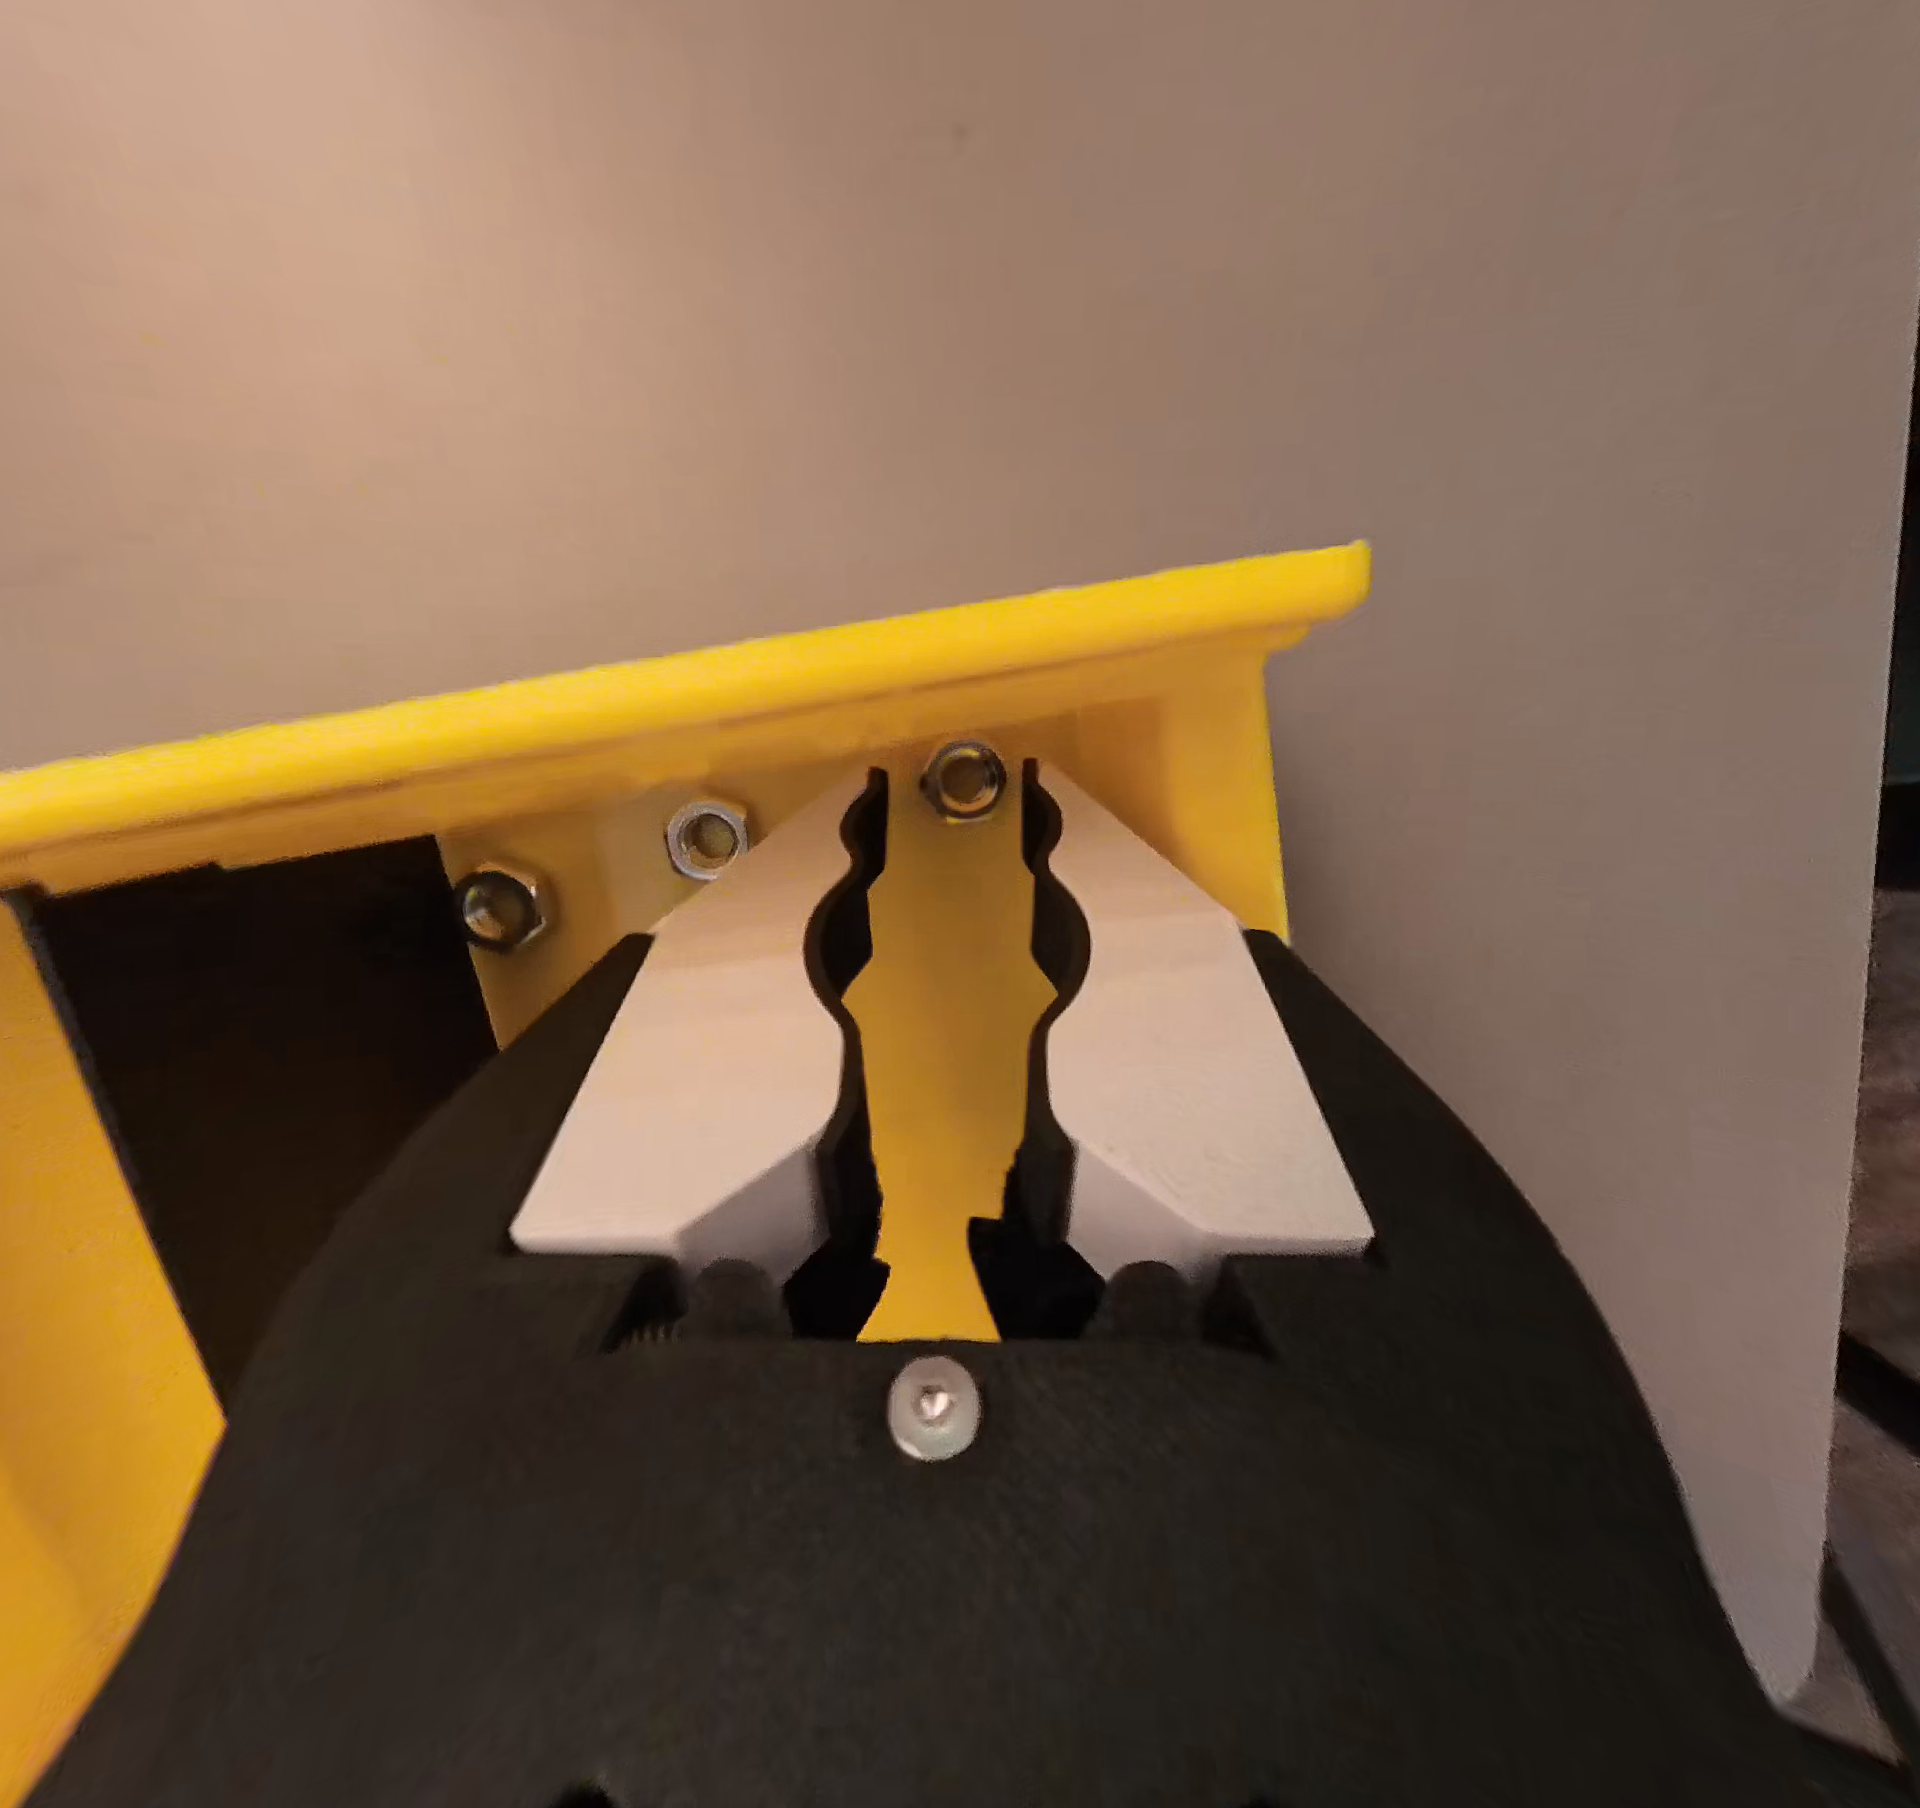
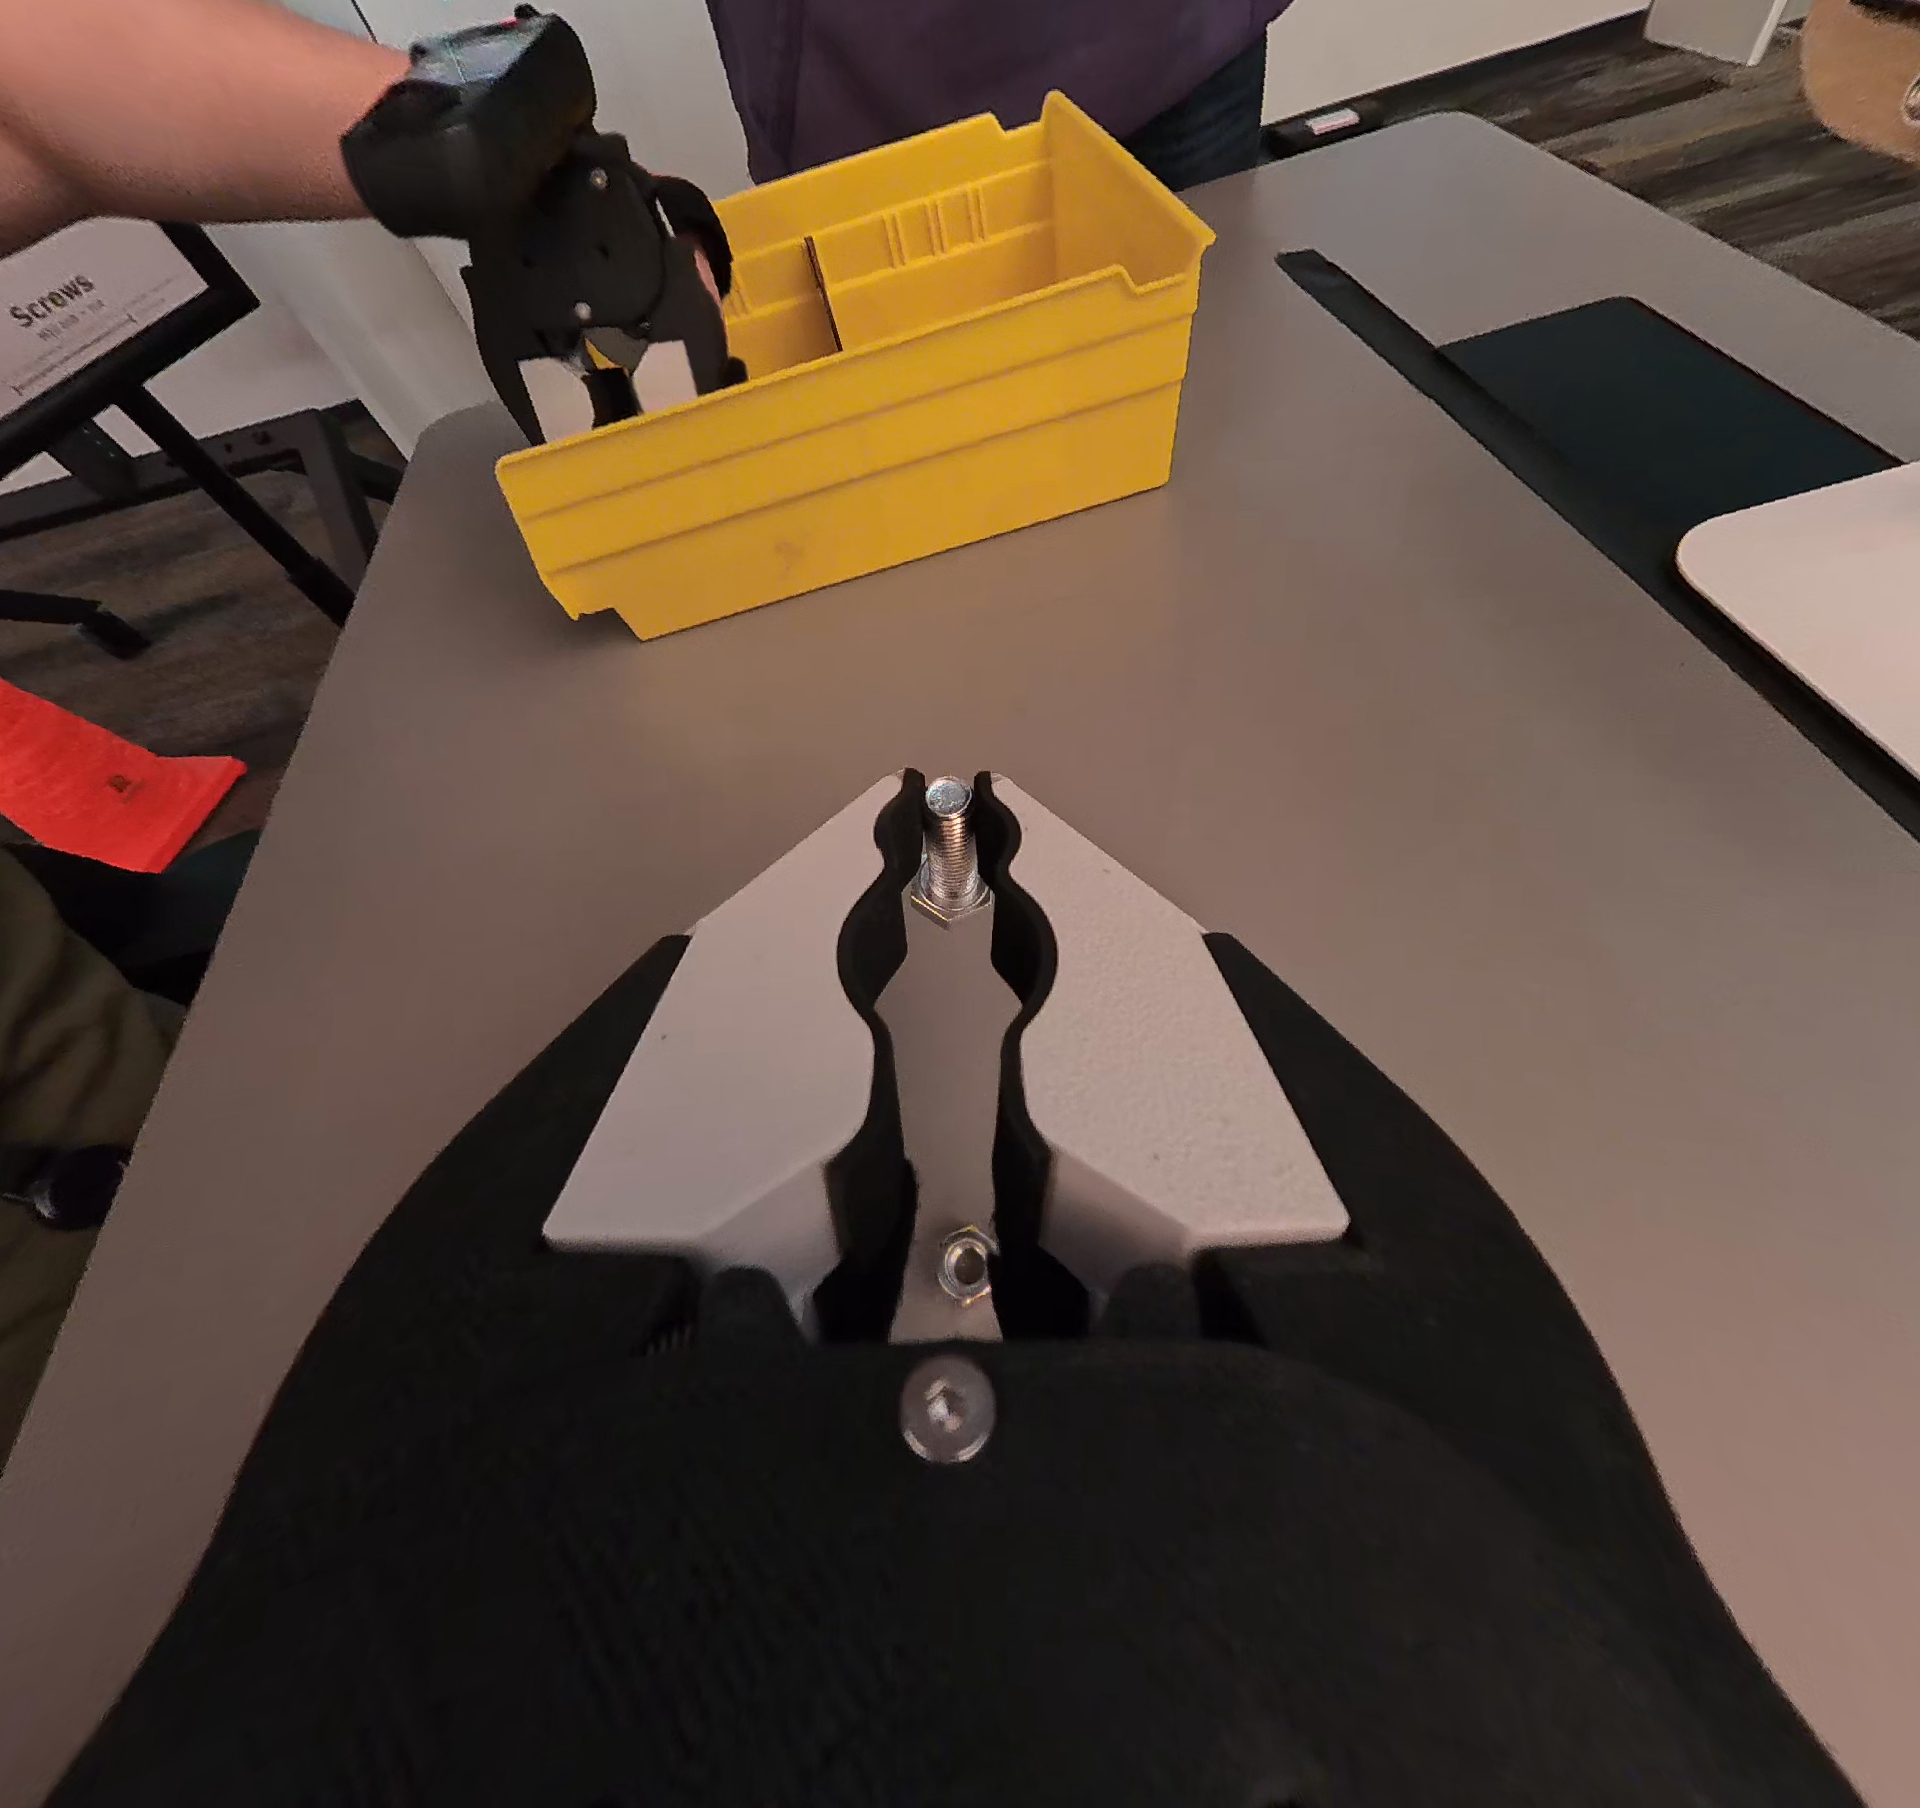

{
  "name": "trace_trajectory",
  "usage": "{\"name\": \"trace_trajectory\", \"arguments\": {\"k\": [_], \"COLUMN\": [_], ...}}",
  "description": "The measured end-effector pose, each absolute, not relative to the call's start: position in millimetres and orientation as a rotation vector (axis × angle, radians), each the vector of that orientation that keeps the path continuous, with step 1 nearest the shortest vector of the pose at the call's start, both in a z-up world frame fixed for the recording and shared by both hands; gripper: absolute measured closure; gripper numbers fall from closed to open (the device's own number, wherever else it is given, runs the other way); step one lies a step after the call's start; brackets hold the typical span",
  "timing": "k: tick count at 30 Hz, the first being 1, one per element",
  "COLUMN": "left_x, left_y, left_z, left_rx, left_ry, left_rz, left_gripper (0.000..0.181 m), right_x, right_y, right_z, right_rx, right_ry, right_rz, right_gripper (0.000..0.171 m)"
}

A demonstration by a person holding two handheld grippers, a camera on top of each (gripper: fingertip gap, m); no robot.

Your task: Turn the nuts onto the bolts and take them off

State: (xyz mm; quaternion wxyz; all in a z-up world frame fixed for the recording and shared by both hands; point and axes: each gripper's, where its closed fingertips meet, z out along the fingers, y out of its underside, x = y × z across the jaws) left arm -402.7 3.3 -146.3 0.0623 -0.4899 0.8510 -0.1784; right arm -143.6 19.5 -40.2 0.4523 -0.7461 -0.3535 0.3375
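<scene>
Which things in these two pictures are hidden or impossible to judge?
- Left wrist view: the left gripper and its fingers cover much of the yellow bin floor; more nuts may lie beneath.
- Right wrist view: the bin wall hides the nuts and the left gripper's tips.
- Right wrist view: whether the loose nut lies on the table or touches a finger is unclear.
- Right wrist view: the bolt thread is too small to judge.

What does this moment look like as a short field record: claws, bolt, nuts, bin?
left claw: open, inside the yellow plastic bin, tips flanking one nut
right claw: shut on the silver threaded steel bolt, above the grey table
bolt: gripped near its tip, hex head toward the camera
silver hex nuts in bin: three, in a row
loose hex nut: on the table beneath the right claw
</scene>
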Motion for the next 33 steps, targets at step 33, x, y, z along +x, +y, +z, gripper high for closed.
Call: {"name": "trace_trajectory", "arguments": {"k": [33], "left_x": [-388], "left_y": [19], "left_z": [-57], "left_rx": [-1.672], "left_ry": [1.882], "left_rz": [-0.542], "left_gripper": [0.153], "right_x": [-164], "right_y": [-17], "right_z": [52], "right_rx": [-1.585], "right_ry": [-0.703], "right_rz": [1.234], "right_gripper": [0.162]}}
